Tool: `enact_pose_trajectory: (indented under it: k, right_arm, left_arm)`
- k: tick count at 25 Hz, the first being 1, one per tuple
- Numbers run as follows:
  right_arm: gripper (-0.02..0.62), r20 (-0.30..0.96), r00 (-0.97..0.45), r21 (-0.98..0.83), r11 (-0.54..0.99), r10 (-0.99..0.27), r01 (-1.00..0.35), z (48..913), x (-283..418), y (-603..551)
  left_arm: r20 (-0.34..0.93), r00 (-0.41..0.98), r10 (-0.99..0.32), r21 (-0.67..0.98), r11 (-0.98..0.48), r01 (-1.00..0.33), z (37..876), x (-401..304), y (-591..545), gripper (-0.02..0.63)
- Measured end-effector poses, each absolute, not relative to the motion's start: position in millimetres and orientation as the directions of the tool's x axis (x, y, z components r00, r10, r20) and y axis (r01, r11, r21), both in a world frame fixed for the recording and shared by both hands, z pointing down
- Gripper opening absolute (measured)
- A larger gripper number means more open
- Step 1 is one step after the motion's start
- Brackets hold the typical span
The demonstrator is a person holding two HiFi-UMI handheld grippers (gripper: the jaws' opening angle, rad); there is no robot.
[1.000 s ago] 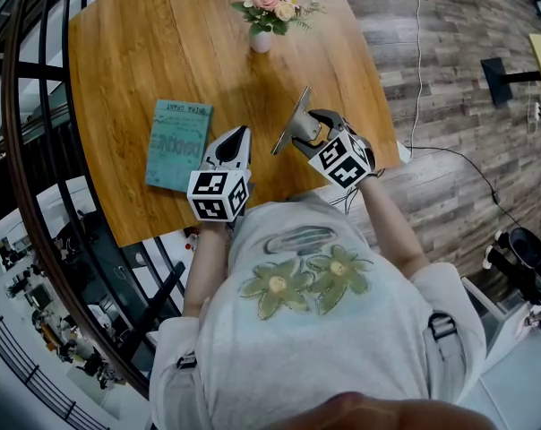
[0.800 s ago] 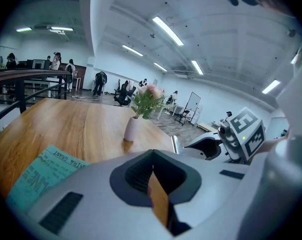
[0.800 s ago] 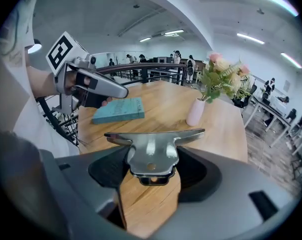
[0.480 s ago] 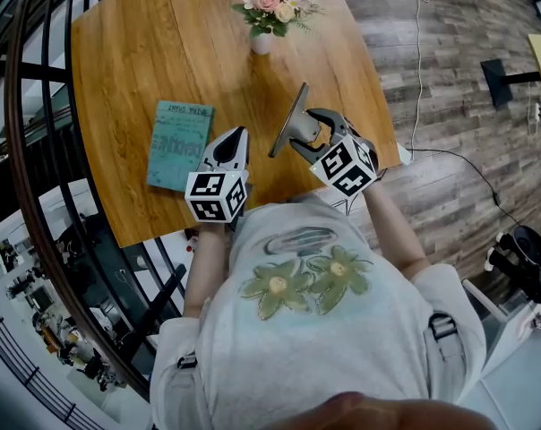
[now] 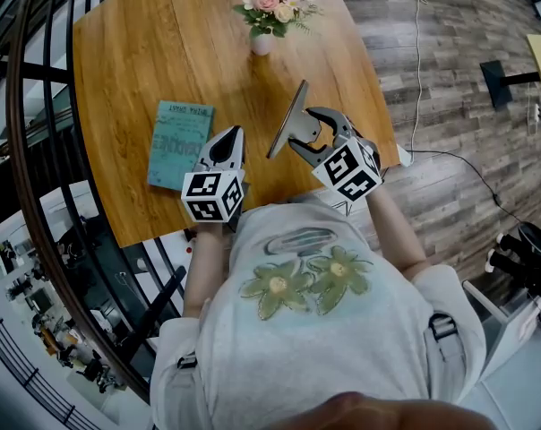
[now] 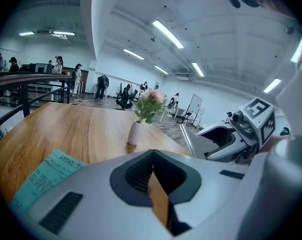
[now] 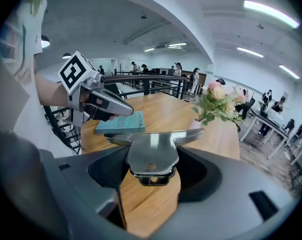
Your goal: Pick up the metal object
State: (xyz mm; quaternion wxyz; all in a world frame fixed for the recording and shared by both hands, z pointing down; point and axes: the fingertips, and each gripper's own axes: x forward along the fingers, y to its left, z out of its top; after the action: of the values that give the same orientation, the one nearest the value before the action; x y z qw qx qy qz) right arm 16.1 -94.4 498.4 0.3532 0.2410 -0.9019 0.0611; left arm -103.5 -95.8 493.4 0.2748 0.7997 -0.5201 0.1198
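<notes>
The metal object [image 5: 287, 119] is a thin shiny plate with a tab, held tilted above the wooden table [image 5: 154, 43] near its right front corner. My right gripper [image 5: 304, 134] is shut on its tab. In the right gripper view the plate [image 7: 152, 151] sits clamped between the jaws [image 7: 151, 176], its wide edge pointing away. My left gripper [image 5: 227, 143] hovers just left of it, shut with nothing held. The left gripper view shows its jaws [image 6: 153, 184] closed together, and the right gripper [image 6: 231, 139] to the right.
A teal book [image 5: 178, 143] lies flat on the table left of the left gripper. A small white vase of pink flowers [image 5: 269, 16] stands at the table's far side. A dark metal railing [image 5: 38, 195] curves along the left; wood-plank floor lies right.
The right gripper has shifted slightly up and right with the metal object in it. The left gripper has drifted a little left and toward the person.
</notes>
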Motion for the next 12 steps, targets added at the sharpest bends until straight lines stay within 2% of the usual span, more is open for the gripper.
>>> enact_pose_trajectory:
  k: [12]
  right_arm:
    - [0.291, 0.595, -0.671, 0.1, 0.869, -0.442, -0.484, 461, 10, -94]
  left_arm:
    - [0.47, 0.436, -0.767, 0.312, -0.318, -0.895, 490, -102, -94, 0.014]
